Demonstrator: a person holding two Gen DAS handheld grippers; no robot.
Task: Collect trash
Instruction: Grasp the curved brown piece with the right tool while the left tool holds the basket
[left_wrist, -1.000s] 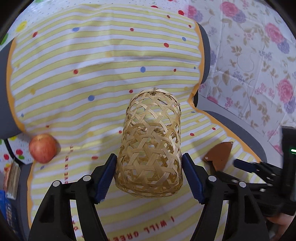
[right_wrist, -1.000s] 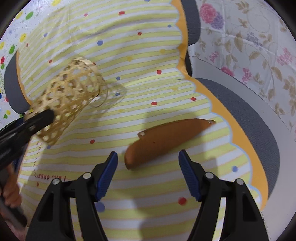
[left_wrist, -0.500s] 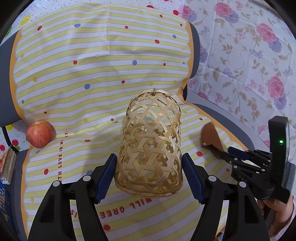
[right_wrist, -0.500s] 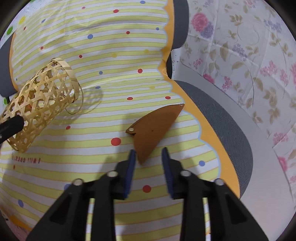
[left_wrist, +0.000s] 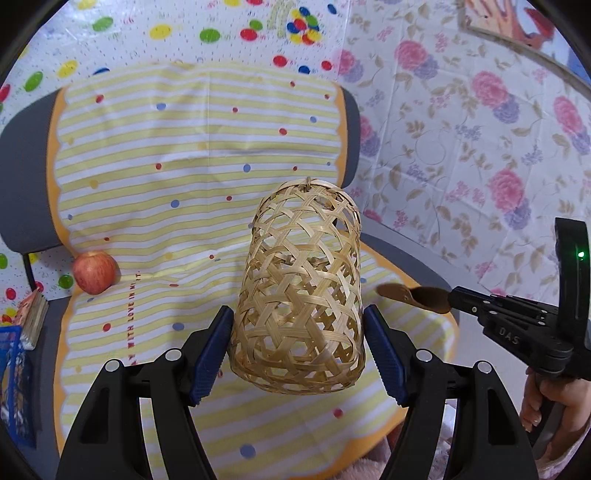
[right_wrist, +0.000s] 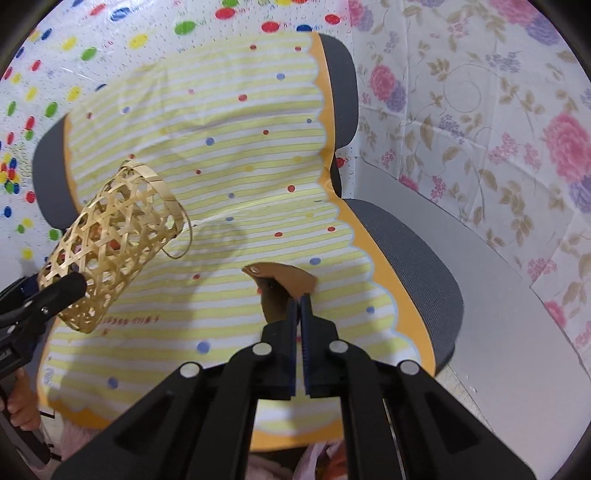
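My left gripper (left_wrist: 297, 343) is shut on a woven bamboo basket (left_wrist: 301, 291) and holds it in the air above the chair seat, mouth pointing away. The basket also shows in the right wrist view (right_wrist: 110, 240) at the left. My right gripper (right_wrist: 300, 299) is shut on a flat brown scrap (right_wrist: 286, 278) and holds it lifted off the striped cloth. In the left wrist view the brown scrap (left_wrist: 413, 297) hangs just right of the basket, with the right gripper (left_wrist: 452, 301) behind it.
A yellow striped dotted cloth (left_wrist: 184, 177) covers a grey office chair (right_wrist: 410, 254). A red apple (left_wrist: 94, 272) lies at the seat's left edge. A blue crate (left_wrist: 13, 384) stands at the far left. Floral wallpaper (left_wrist: 480, 129) is behind.
My right gripper closed on the brown scrap and lifted it off the cloth toward the basket. My left gripper raised the basket higher above the seat.
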